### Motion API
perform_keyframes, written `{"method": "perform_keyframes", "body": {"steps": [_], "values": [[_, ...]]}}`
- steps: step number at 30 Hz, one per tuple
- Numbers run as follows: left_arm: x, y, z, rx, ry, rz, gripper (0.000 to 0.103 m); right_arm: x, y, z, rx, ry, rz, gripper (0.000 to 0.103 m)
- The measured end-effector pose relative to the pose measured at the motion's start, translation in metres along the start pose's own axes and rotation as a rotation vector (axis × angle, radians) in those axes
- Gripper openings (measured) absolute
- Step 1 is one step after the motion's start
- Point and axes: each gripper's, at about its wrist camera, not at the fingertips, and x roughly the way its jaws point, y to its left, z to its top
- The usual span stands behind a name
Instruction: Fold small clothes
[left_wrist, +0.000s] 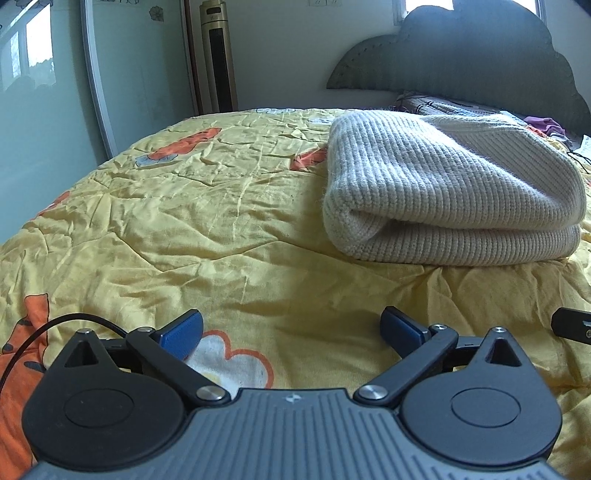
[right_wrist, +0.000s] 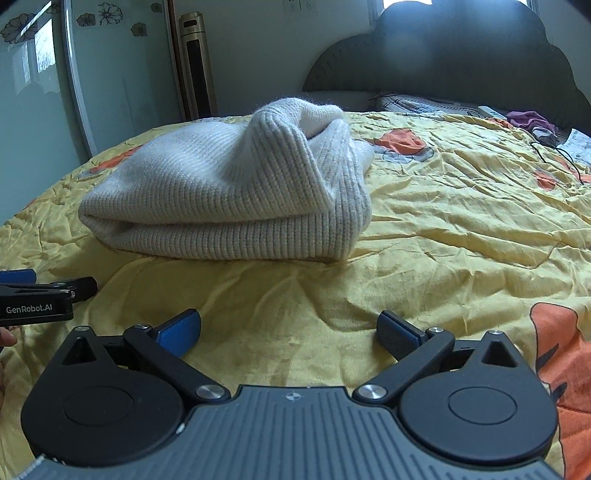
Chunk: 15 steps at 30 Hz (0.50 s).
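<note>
Left gripper: my left gripper (left_wrist: 291, 328) has its jaws spread as wide as they go, with nothing between the blue pads (left_wrist: 183, 332) but bare bedcover.
Left gripper contact: it touches nothing that I can see; the folded sweater lies ahead and off to its right, well apart from the fingertips.
Right gripper: my right gripper (right_wrist: 290, 328) is spread wide as well, its blue pads (right_wrist: 181, 330) empty and only yellow cloth showing between them.
Right gripper contact: it holds nothing; the sweater sits ahead and somewhat left of it, clear of the fingers.
Grippers together: in the right wrist view the left gripper's side comes in at the left edge, close beside my right one; in the left wrist view a dark tip of the right gripper shows at the right edge.
Hand: a sliver of my left hand (right_wrist: 5, 338) shows at the left edge of the right wrist view.
Sweater: the cream ribbed knit sweater (left_wrist: 443, 184) lies folded in a thick bundle on the bedcover, fold edge toward me; from the right wrist view its far end bunches up in a raised hump.
Bedcover: a wrinkled yellow bedcover (left_wrist: 184, 221) with orange and white cartoon prints covers the bed.
Headboard: a dark cloud-shaped headboard (right_wrist: 461, 62) stands behind the bed.
Far clutter: a purple cloth (right_wrist: 530, 120) and a thin black cable (right_wrist: 561, 157) lie near the headboard.
Wall side: a tall gold tower appliance (left_wrist: 219, 55) stands beside a sliding glass door (left_wrist: 37, 92).
Path: nothing lies between either gripper and the sweater.
</note>
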Motion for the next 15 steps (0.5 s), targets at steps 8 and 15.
{"method": "perform_keyframes", "body": {"steps": [8,15], "values": [[0.002,0.004,-0.001,-0.029,0.009,-0.018,0.103,0.005,0.012,-0.001,-0.073,0.024,-0.053,0.103],[0.002,0.004,-0.001,-0.031,0.01,-0.019,0.103,0.005,0.01,-0.002,-0.071,0.02,-0.051,0.103]]}}
